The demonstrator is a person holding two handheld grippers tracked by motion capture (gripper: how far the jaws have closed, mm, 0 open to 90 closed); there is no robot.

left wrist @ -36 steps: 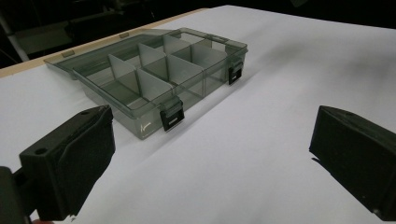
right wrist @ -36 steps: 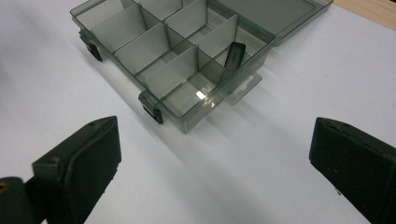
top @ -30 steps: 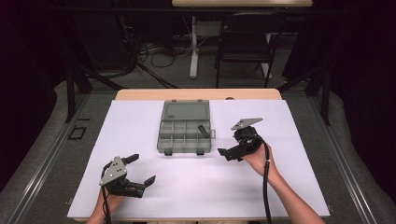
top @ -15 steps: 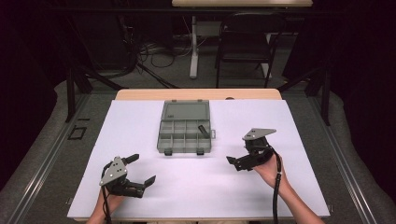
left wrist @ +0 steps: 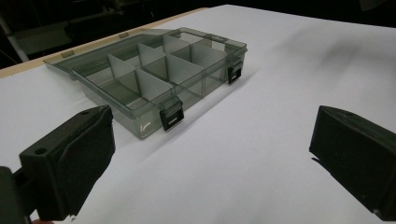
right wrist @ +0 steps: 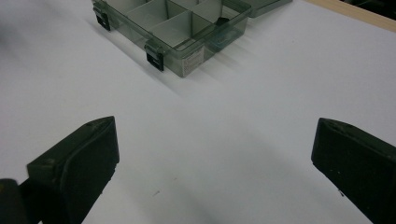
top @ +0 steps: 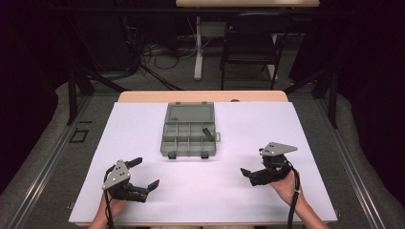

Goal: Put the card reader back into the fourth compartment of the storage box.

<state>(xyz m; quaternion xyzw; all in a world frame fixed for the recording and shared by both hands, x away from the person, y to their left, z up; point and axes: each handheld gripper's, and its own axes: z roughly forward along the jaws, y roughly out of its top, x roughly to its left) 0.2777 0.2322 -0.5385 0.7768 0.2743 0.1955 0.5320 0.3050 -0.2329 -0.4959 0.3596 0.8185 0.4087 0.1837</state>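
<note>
Box: a smoky grey translucent plastic compartment box [top: 189, 131] lies open and flat on the far middle of the white surface [top: 143, 119], its lid folded back toward the far edge and its two black latches facing the person.
Box axis: the long side runs left to right across the surface, so the latch edge is square to both hands.
Contents: one small dark item [top: 208, 132] sits in a compartment at the box's right end; what it is cannot be told. The other compartments look bare.
Left gripper [top: 143, 176]: near the surface's front left corner, jaws spread wide and holding nothing; the box lies ahead and to its right, well apart.
Right gripper [top: 249, 173]: near the front right, jaws also spread and empty, pointing inward to the left; the box lies ahead and to its left, well apart.
Nearer hand: the two look about equally far from the box; the right one is closer to the end with the dark item, so a reach for that item would likely suit it.
In the way: nothing lies on the white surface between either set of jaws and the latch edge.
Surroundings: a black chair [top: 253, 43] and cables on the floor stand beyond the far edge, well away.
</note>
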